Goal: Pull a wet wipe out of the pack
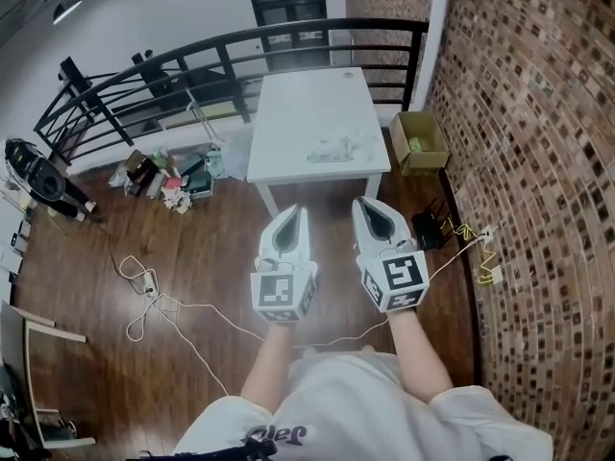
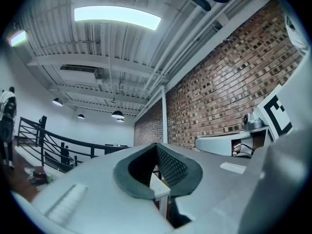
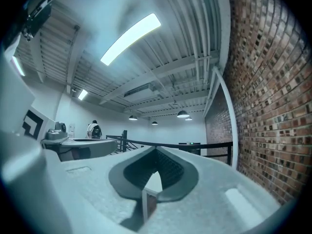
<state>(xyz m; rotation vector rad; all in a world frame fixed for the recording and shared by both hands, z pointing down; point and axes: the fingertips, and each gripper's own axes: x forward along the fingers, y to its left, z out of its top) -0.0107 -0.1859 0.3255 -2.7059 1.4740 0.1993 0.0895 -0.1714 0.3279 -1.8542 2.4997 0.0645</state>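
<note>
Both tools are clenched on nothing: the left gripper (image 1: 292, 213) and the right gripper (image 1: 371, 206) each have their jaw tips pressed together, with only the hollow between the pads left, and nothing is caught there in either gripper view

The move depends on what lies ahead of the fingertips and below them. A pale crumpled bundle (image 1: 338, 147) rests on the white table (image 1: 288, 123), well apart from both grippers. I take it for the wipe pack, though it is too small to be sure. It sits beyond the gap between the two grippers, a little nearer the right one's line, and its longer side seems to run across the line the fingers point along

Only the head view shows the bundle. The left gripper view gives a table corner (image 2: 159, 188) under its tips and the right gripper (image 2: 229, 145) alongside. The right gripper view catches a table edge (image 3: 152, 183) and the left gripper (image 3: 78, 145), but no pack
</note>
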